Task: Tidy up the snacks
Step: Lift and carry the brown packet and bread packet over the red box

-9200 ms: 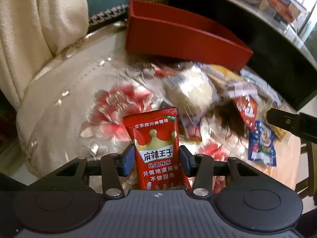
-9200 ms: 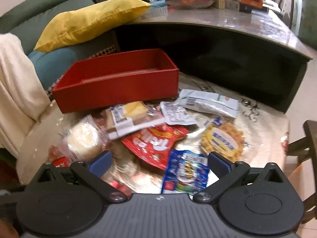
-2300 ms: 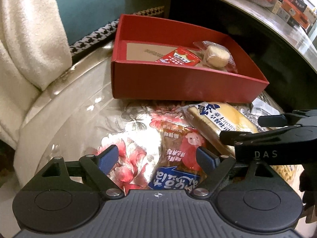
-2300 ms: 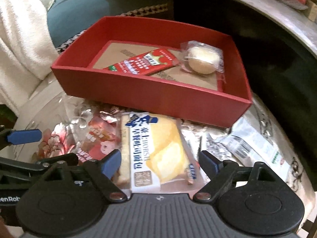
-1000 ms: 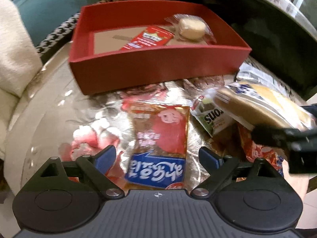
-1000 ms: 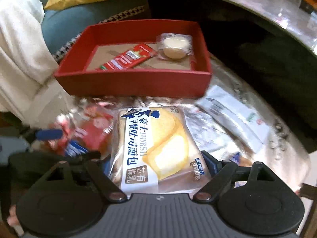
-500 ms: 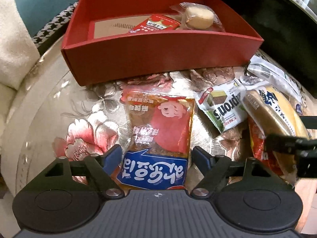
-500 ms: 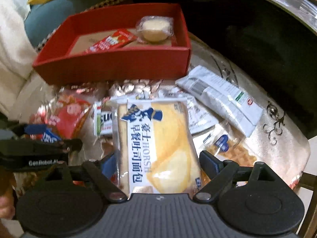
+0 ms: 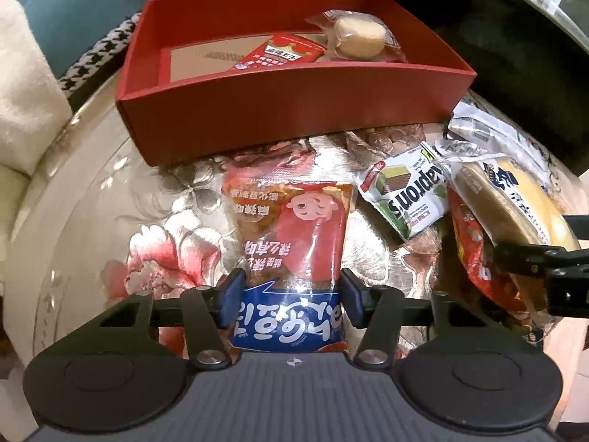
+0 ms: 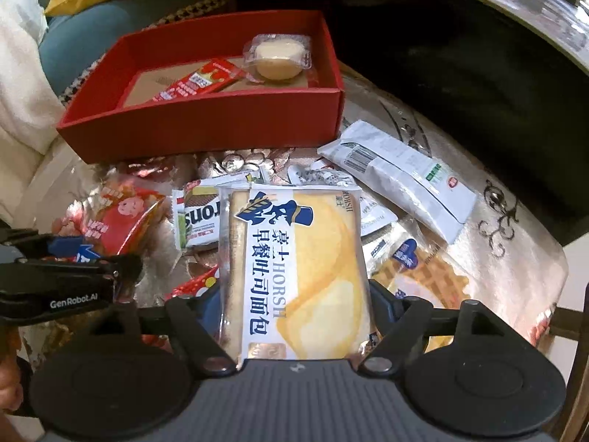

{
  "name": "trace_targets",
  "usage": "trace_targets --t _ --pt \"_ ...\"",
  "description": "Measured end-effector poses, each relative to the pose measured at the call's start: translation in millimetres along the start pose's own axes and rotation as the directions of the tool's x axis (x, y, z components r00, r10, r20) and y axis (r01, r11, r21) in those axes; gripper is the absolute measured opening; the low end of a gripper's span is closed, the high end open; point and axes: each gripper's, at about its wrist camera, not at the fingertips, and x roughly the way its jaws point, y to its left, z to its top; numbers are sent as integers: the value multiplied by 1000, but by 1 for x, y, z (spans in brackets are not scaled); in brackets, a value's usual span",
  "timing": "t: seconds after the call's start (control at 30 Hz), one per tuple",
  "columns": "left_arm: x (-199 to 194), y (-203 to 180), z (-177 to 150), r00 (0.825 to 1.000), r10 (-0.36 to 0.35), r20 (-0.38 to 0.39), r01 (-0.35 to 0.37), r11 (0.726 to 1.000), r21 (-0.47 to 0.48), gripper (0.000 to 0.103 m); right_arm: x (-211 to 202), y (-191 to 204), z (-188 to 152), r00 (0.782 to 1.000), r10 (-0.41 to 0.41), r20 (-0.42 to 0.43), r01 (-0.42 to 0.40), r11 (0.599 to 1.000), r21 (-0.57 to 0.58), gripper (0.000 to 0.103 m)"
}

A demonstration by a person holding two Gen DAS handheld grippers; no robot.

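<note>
- Left wrist view: the left tool (image 9: 291,293) is closing, its blue pads pressed on both side edges of the orange-and-blue snack bag (image 9: 291,243), whose far end lies just in front of the red box (image 9: 294,110).
- The red box stands on the floral surface (image 9: 92,191), and every place below is given from it.
- Inside the box, toward its far right corner, lies a round pastry in clear wrap (image 9: 359,37); a red crown-printed sachet (image 9: 279,53) lies just to the left of it, on the cardboard floor.
- In front of the box's right corner lies a green-and-white wafer pack (image 9: 408,193), beside the snack bag.
- Right wrist view: the right tool (image 10: 294,313) is closing on the yellow bread pack (image 10: 294,258), which sits between its pads and is gripped at its sides, held in front of the box's near wall.
- To the right of the box, near its front corner, a white pouch (image 10: 401,180) lies on the surface; a waffle pack (image 10: 427,269) lies nearer the camera than the pouch.
- The left tool shows at the left edge of this view, in front of the box's left half, with the snack bag between its fingers.
</note>
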Motion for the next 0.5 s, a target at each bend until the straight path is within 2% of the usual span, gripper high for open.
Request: trace_targets --t 0.23,0.5 --pt "-25 6 0 998 -49 50 50 999 -17 60 -22 5 -8 998 45 54 -46 999 22 71" --pt "-52 7 4 990 -88 114 91 995 -28 60 -41 13 -6 992 53 118 -56 998 22 71"
